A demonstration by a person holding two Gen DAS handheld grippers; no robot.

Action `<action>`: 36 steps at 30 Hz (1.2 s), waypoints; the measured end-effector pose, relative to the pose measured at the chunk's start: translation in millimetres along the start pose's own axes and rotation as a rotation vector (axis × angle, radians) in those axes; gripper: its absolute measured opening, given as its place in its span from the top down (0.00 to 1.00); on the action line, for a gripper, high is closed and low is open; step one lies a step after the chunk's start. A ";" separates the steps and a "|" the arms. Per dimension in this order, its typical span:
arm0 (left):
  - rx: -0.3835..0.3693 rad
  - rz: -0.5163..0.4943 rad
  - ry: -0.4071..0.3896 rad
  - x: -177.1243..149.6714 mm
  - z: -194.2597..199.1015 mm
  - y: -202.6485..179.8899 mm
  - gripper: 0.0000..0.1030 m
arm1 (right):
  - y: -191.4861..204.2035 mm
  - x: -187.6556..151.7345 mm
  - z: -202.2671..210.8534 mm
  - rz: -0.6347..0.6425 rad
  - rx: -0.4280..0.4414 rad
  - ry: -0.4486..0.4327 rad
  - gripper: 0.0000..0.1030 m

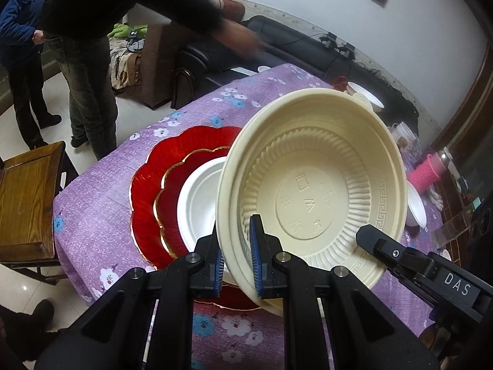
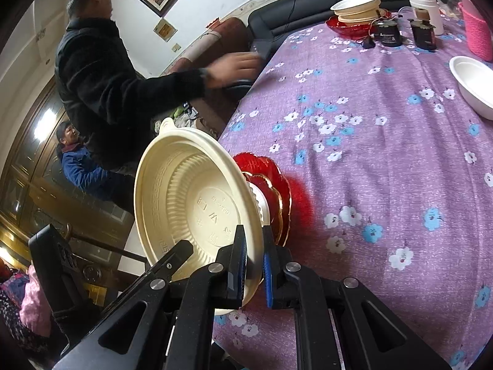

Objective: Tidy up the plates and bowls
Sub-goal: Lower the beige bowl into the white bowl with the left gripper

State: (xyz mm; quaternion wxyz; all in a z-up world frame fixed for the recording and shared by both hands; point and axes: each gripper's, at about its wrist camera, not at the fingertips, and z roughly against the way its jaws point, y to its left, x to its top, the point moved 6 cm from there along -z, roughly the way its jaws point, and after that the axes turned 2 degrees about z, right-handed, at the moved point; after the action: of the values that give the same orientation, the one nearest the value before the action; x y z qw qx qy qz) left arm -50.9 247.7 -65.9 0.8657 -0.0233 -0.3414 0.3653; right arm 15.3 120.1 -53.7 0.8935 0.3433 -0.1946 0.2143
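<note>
A cream plastic bowl hangs tilted above the purple flowered tablecloth, its inside facing me. My left gripper is shut on the bowl's near rim, one blue pad inside and one outside. My right gripper is shut on the same bowl at another part of the rim. One black finger of it shows in the left wrist view. Below the bowl lie two stacked red scalloped plates with gold edges, and a white bowl rests on them.
A person in black stands at the table's far side with an arm stretched over the edge. More bowls on a red dish, a white bowl, a pink knitted item and a wooden chair are around.
</note>
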 end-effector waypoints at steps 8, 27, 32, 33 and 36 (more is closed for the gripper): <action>0.030 0.026 0.054 1.8 -10.9 13.8 0.87 | 2.2 3.9 -20.8 -0.002 -0.002 0.048 0.91; 0.062 0.072 0.101 2.6 -24.5 26.9 0.86 | 11.7 6.2 -42.2 0.024 -0.028 0.092 0.87; 0.067 0.075 0.099 2.3 -24.1 26.6 0.86 | 12.5 6.2 -43.2 0.023 -0.030 0.092 0.87; 0.067 0.080 0.099 2.6 -24.1 27.0 0.86 | 12.4 6.1 -43.4 0.021 -0.030 0.093 0.87; 0.068 0.087 0.098 4.0 -23.8 27.7 0.86 | 12.5 6.6 -43.3 0.017 -0.032 0.090 0.87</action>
State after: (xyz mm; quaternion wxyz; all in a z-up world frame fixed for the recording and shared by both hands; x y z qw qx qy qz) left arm -51.5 275.6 -89.8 0.8649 -0.0264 -0.2846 0.4125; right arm 23.0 160.3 -73.5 0.9047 0.3175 -0.1608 0.2341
